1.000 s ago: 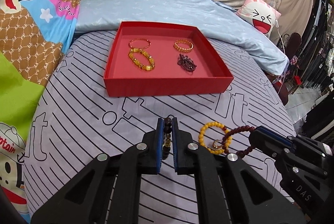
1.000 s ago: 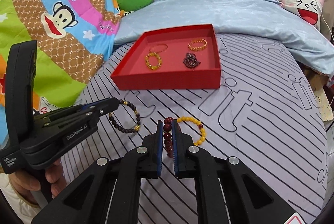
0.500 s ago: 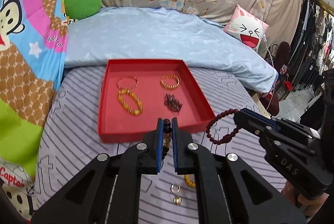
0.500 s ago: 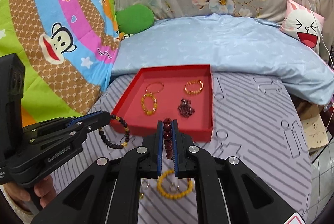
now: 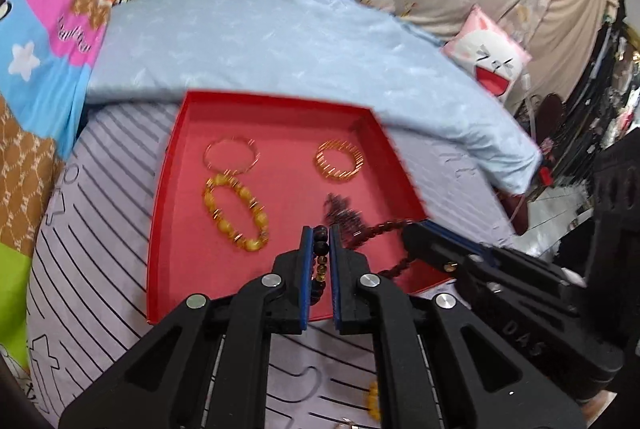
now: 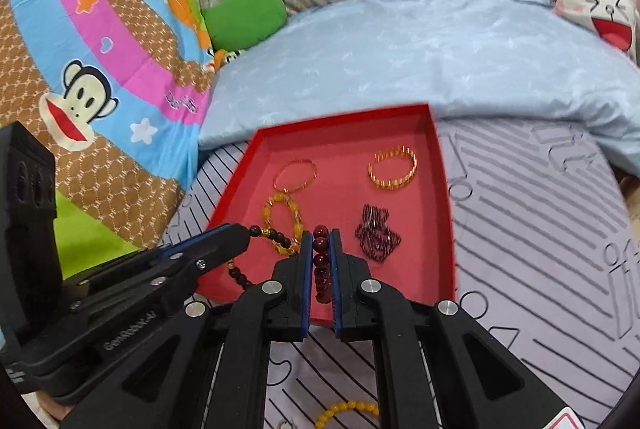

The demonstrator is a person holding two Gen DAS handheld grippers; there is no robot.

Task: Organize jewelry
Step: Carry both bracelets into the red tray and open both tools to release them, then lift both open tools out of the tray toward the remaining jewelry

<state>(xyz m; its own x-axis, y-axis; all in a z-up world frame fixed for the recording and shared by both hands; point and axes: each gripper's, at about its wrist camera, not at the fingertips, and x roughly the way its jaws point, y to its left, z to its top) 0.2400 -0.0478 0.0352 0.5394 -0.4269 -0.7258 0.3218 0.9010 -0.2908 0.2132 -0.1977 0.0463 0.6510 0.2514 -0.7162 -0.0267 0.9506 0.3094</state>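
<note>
Four bracelets lie in the red tray [image 5: 168,229]. The left gripper [image 5: 320,241] clamps a dark bracelet [image 5: 320,261], the right gripper [image 6: 320,249] a red bracelet [image 6: 321,269]; a yellow bracelet [image 6: 348,411] waits on the bed.

Matt red tray [image 6: 446,189], glossy beads [image 6: 321,261], cloth bedsheet [image 6: 540,229].

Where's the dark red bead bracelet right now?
The dark red bead bracelet is clamped in the right claw, held over the red tray's near edge, between the amber bead bracelet and the dark purple cluster.
</note>
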